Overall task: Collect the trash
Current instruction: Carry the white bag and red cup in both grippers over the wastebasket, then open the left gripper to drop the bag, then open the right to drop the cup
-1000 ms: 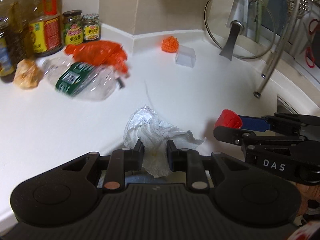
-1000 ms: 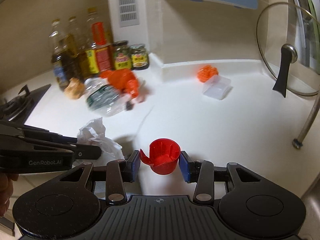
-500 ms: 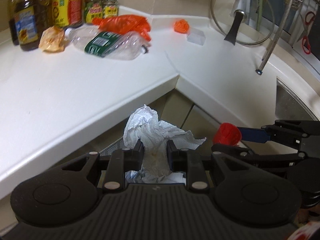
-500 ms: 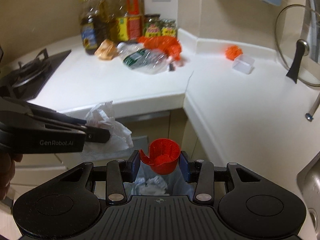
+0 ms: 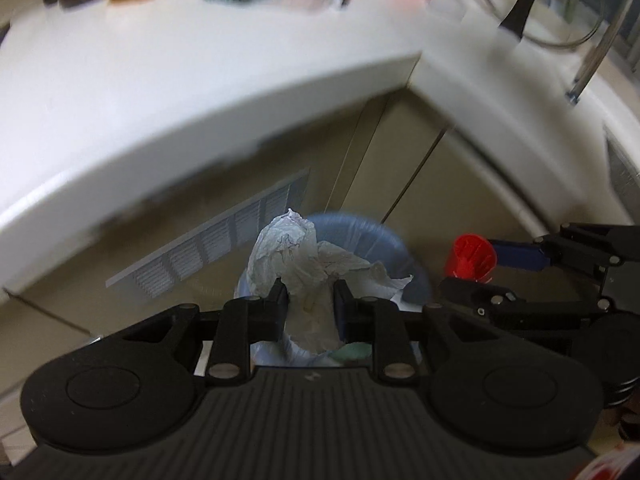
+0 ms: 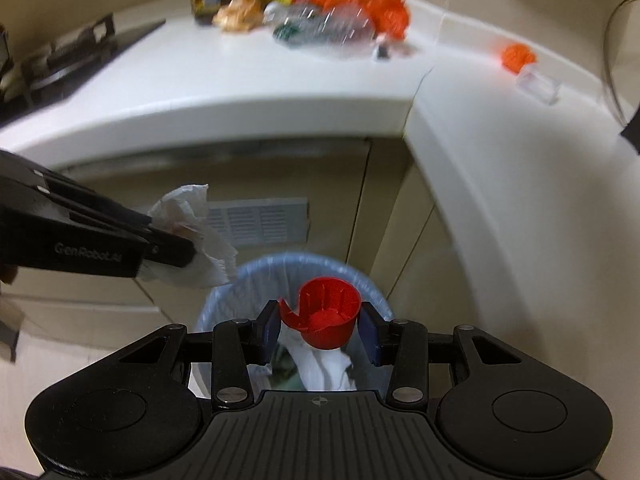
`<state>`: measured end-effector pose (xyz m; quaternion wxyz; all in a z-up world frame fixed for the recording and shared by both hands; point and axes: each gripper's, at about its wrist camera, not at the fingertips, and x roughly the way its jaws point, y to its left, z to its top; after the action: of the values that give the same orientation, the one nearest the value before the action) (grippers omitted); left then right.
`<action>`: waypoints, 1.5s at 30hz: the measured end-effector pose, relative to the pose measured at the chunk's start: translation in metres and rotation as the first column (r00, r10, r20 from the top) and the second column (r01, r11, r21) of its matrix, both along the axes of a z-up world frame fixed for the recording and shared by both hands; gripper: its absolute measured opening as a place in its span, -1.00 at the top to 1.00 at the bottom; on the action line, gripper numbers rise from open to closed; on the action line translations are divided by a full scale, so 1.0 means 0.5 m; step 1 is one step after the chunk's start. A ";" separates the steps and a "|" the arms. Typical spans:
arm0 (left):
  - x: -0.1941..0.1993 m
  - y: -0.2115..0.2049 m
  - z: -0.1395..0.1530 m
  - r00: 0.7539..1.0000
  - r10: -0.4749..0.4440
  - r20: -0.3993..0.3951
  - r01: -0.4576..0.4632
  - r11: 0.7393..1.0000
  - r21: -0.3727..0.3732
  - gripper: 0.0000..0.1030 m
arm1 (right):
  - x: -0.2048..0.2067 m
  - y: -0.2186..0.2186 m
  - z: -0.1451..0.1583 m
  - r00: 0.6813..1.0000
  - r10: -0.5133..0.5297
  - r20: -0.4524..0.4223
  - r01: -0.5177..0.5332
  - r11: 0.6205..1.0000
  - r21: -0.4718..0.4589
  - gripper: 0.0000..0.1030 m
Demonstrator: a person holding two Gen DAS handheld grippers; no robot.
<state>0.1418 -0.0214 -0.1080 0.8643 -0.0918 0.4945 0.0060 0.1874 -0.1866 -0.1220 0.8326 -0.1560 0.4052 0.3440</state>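
My left gripper (image 5: 307, 300) is shut on a crumpled white tissue (image 5: 296, 264) and hangs over a bin lined with a blue bag (image 5: 376, 236). In the right wrist view the same tissue (image 6: 192, 232) shows at the left, just above the bin's rim. My right gripper (image 6: 319, 322) is shut on a red plastic cap (image 6: 326, 314), held right above the bin (image 6: 248, 280). White crumpled paper (image 6: 324, 368) lies inside the bin. The red cap (image 5: 474, 256) also shows at the right of the left wrist view.
The white corner countertop (image 6: 256, 92) runs above the bin, with beige cabinet doors (image 6: 304, 184) and a vent grille (image 6: 260, 220) below it. On the counter lie a crushed clear bottle (image 6: 320, 28), an orange bag (image 6: 380, 8), a small orange ball (image 6: 518, 56), a clear box (image 6: 538, 86), jars and oil bottles. A stove (image 6: 60, 64) sits at left.
Both grippers have sunk from above the countertop to below its edge, keeping hold of the tissue and the red cap. The blue-lined bin has come into view beneath them.
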 end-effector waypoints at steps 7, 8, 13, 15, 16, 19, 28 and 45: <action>0.012 0.003 -0.075 0.996 0.015 -0.088 -0.017 1.000 -0.018 0.59 | 0.015 0.012 -0.100 0.996 0.069 -0.054 -0.072 0.995 -0.063 0.18; 0.016 0.004 -0.085 0.995 0.017 -0.096 -0.020 1.000 -0.023 0.59 | 0.016 0.013 -0.112 0.995 0.074 -0.064 -0.078 0.995 -0.068 0.18; 0.031 0.004 -0.125 0.992 0.010 -0.122 -0.014 0.999 -0.038 0.59 | 0.020 0.012 -0.160 0.992 0.082 -0.101 -0.091 0.992 -0.086 0.18; 0.042 0.001 -0.135 0.992 0.004 -0.127 -0.010 0.999 -0.041 0.59 | 0.024 0.012 -0.172 0.990 0.081 -0.112 -0.091 0.992 -0.089 0.18; 0.047 -0.001 -0.140 0.992 0.000 -0.130 -0.005 0.999 -0.040 0.59 | 0.026 0.013 -0.178 0.990 0.080 -0.116 -0.091 0.992 -0.089 0.18; 0.055 -0.007 -0.149 0.990 -0.011 -0.141 0.005 0.999 -0.040 0.58 | 0.031 0.012 -0.188 0.989 0.077 -0.129 -0.088 0.993 -0.082 0.18; 0.082 -0.017 -0.164 0.987 -0.028 -0.161 0.022 0.999 -0.042 0.57 | 0.037 0.013 -0.193 0.987 0.069 -0.145 -0.078 0.995 -0.062 0.18; 0.058 0.013 -0.159 0.987 0.042 -0.154 -0.049 0.998 -0.036 0.00 | 0.035 0.019 -0.194 0.986 0.070 -0.154 -0.078 0.996 -0.049 0.18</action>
<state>0.1710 -0.0150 -0.1875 0.8214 -0.1194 0.5573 0.0230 0.2047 -0.1771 -0.2191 0.7812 -0.1671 0.4708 0.3743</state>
